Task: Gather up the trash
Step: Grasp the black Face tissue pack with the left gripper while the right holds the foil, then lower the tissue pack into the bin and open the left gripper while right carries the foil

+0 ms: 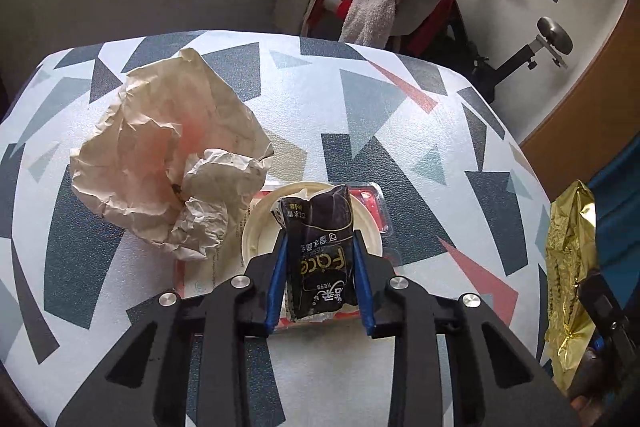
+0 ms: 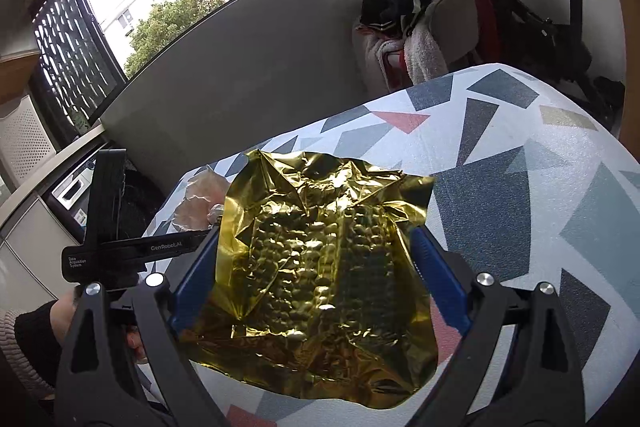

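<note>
**A:** Trash first: in your left wrist view, the crumpled brown paper lies at the left of the frame on the patterned tabletop, loose, with nothing gripping it.

**B:** And just right of it?

**A:** At bottom centre your left gripper has its blue pads pressed on both sides of a black tissue pack, so it holds that pack. The pack stands over a round white lid, and a red tray peeks out behind it.

**B:** What sits at the right edge of that frame?

**A:** A gold foil wrapper, seen edge-on, with part of your other tool below it.

**B:** Now the right wrist view?

**A:** At lower left you see a hand in a dark sleeve on the black handle of the left tool. In the centre the gold foil wrapper spreads wide between the blue fingers of your right gripper; the jaws stand fairly wide with the foil clamped between them, above the tabletop. At upper right, a chair heaped with clothes stands beyond the table.
</note>
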